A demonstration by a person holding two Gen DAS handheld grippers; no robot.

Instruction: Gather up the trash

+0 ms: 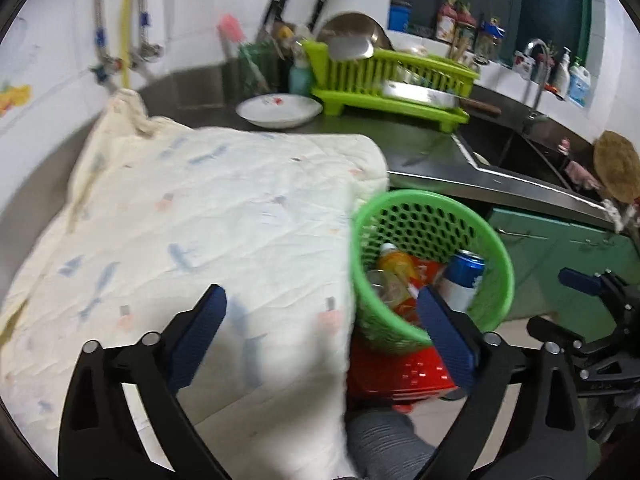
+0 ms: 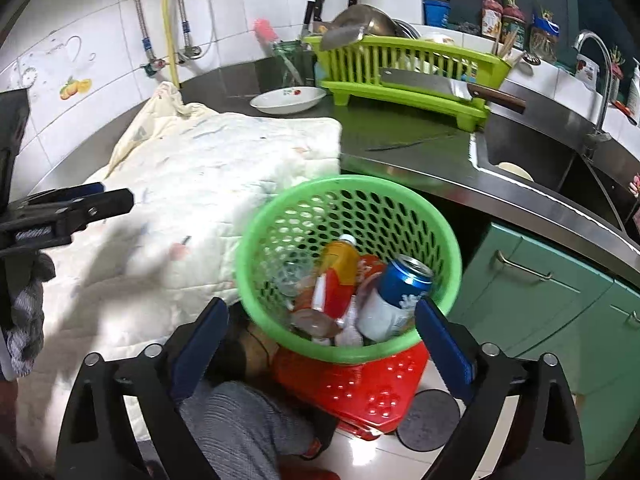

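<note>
A green perforated bin stands on a red stool beside the counter; it also shows in the left wrist view. It holds a blue can, an orange-labelled bottle and a clear cup. My right gripper is open and empty just above the bin's near rim. My left gripper is open and empty over the quilt's right edge, left of the bin. The left gripper's fingers also show in the right wrist view.
The cream quilt covers the left counter. Behind it are a white plate, a lime dish rack with a cleaver, and a knife on the steel counter. A sink and green cabinets are right.
</note>
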